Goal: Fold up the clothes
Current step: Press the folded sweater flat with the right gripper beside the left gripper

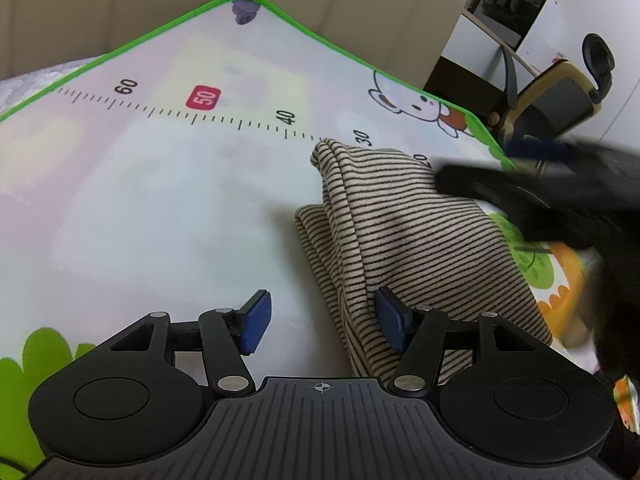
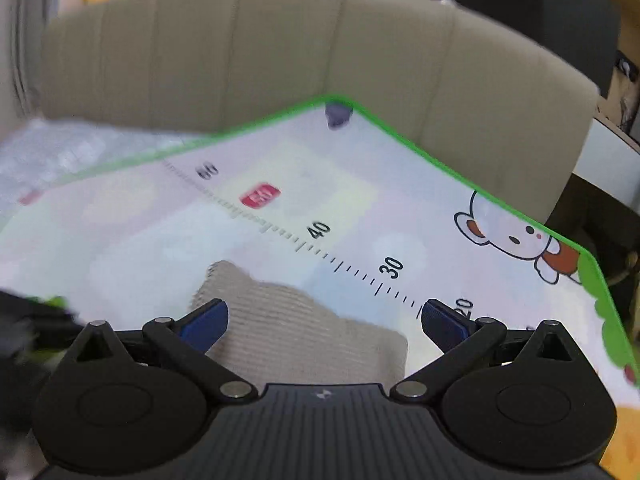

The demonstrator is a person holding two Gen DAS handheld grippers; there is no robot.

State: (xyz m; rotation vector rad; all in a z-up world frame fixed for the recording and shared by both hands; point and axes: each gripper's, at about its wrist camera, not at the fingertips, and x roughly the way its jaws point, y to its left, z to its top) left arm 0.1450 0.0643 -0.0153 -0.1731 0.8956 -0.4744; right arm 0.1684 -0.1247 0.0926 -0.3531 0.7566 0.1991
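I see the striped garment [image 1: 404,240] lying folded into a narrow bundle on the play mat [image 1: 160,200], running from the printed ruler [image 1: 192,116] back toward me. From my left wrist camera, its near end passes just beside and partly behind my left hand-held gripper's [image 1: 322,322] right blue pad [image 1: 390,320]; the left pad sits over bare mat. That hand-held gripper stands spread apart with nothing between its fingers. To its right, my other tool appears as a dark blur over the far right side of the garment; I cannot tell whether they touch.

From the right wrist camera, the garment [image 2: 296,332] is blurred and lies directly ahead of and beneath my right hand-held gripper [image 2: 324,322], nearer its left pad [image 2: 204,326] than its right. This hand-held gripper is spread wide and holds nothing.

Beyond the mat's green edge rises a beige padded headboard [image 2: 280,48], and an office chair [image 1: 560,96] stands to the far right.
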